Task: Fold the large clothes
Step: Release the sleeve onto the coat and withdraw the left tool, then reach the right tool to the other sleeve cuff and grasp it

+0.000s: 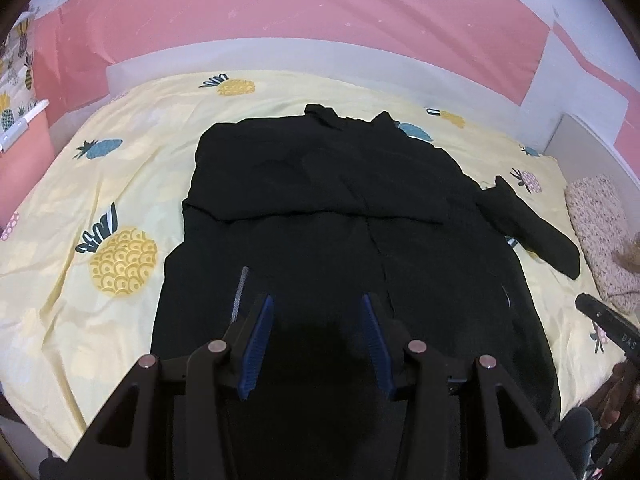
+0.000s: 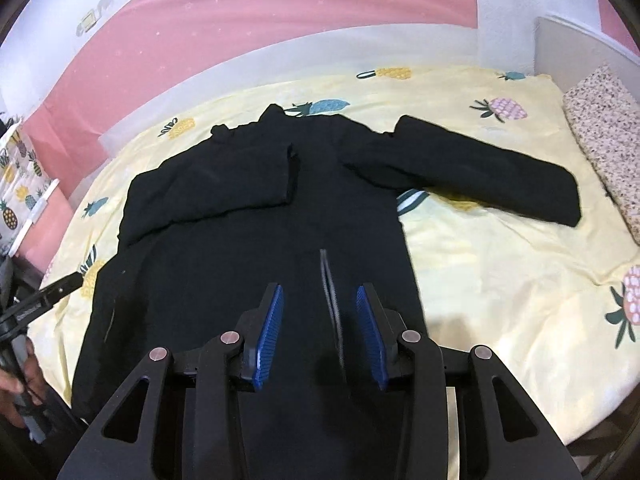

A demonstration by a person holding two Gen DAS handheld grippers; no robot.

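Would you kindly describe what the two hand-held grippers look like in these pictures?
Both match. The left hand-held gripper and right hand-held gripper have matte black angular frames with triangular cut-outs, round silver pivot pins, and two fingers faced with ribbed blue pads. No cables or sleeves show.

Both wrist views are dim and soft, with even indoor light and no glare. The black garment (image 1: 340, 208) swallows nearly all detail and merges with the dark gripper frames below. Fisheye distortion bows the bed (image 2: 500, 264) and pink wall (image 1: 280, 12) into curves, with black vignetting at the corners.
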